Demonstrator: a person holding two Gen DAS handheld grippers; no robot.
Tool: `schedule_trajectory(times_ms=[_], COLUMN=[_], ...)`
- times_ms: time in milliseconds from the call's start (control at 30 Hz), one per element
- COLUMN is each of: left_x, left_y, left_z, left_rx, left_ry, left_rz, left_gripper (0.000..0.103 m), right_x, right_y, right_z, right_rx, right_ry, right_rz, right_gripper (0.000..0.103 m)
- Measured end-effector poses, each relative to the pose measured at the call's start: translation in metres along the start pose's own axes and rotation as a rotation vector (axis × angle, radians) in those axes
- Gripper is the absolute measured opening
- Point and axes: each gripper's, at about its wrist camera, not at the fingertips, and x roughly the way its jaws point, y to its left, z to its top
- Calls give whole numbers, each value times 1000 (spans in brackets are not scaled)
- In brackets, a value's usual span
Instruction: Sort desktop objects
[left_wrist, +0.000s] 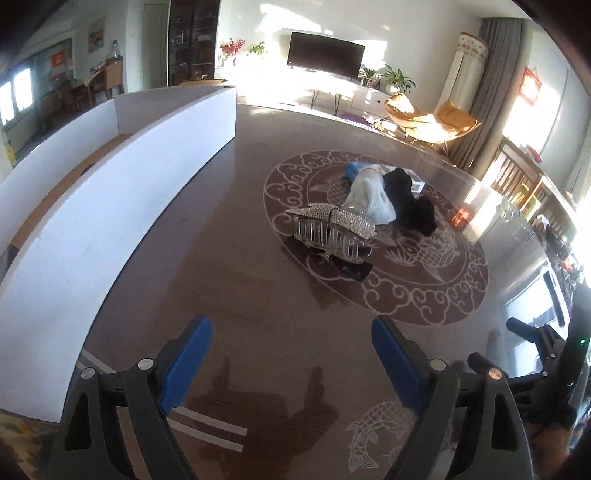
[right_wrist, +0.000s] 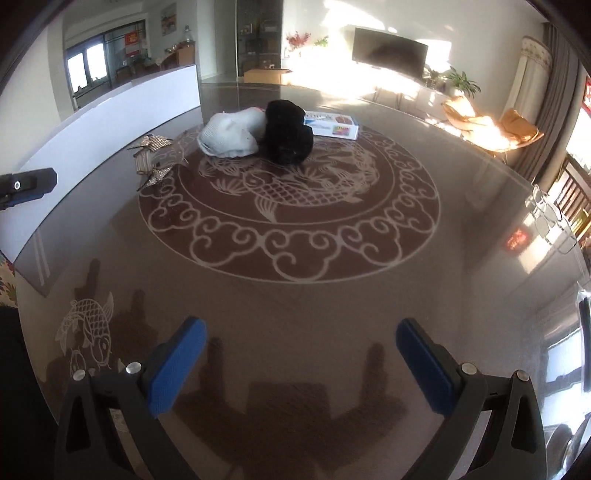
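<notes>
A rhinestone hair claw clip (left_wrist: 330, 230) (right_wrist: 157, 162) lies on the brown round table. Behind it sit a pale blue-white knit bundle (left_wrist: 369, 197) (right_wrist: 231, 134), a black fuzzy bundle (left_wrist: 408, 201) (right_wrist: 286, 131) and a white and blue flat box (right_wrist: 332, 125) (left_wrist: 354, 168). My left gripper (left_wrist: 291, 362) is open and empty, low over the table, short of the clip. My right gripper (right_wrist: 301, 363) is open and empty, well short of the pile.
A long white-walled box (left_wrist: 122, 192) (right_wrist: 107, 122) with a brown floor runs along the table's left side. The other gripper shows at the right edge of the left view (left_wrist: 535, 354) and the left edge of the right view (right_wrist: 26, 184). The table edge (right_wrist: 546, 206) curves right.
</notes>
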Motion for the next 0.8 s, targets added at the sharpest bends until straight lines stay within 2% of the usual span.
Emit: schedule_trajectory(times_ms=[133,800], left_x=[15,30], left_y=[-1,-10], left_z=[-10,-17], left_rx=[47,58], left_ry=[2,19], left_rz=[57,36], left_gripper=[88,88], right_x=[3,6], right_y=[-1,0], right_z=[-7,-4], right_rx=[19,31], right_ry=[-2,5], right_rz=[13,28], right_gripper=[103,103])
